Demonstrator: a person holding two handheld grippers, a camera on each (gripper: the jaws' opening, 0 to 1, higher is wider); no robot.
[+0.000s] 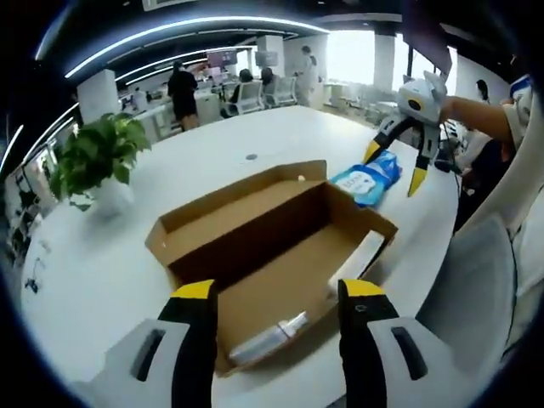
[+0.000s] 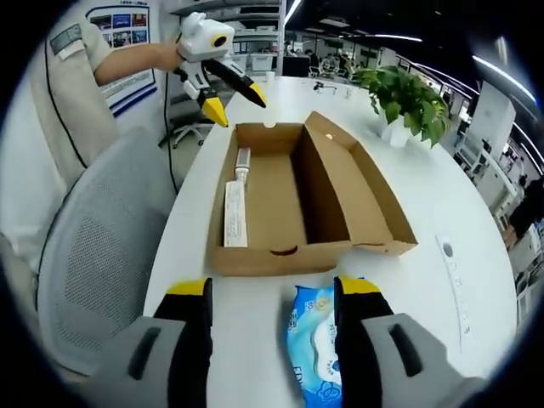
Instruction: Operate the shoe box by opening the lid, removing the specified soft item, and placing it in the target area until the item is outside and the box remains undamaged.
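Open cardboard shoe box (image 1: pixel 280 246), blue soft pack (image 1: pixel 367 178) lying beside, seemingly wipes

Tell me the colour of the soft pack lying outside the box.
Blue with white print; the soft pack shows best in the right gripper view.

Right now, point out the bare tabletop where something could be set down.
Bare table lies between the potted plant and the open shoe box, and beyond the box's far side. It is crowded at the box end by the blue wipes pack, between the right tool prongs.
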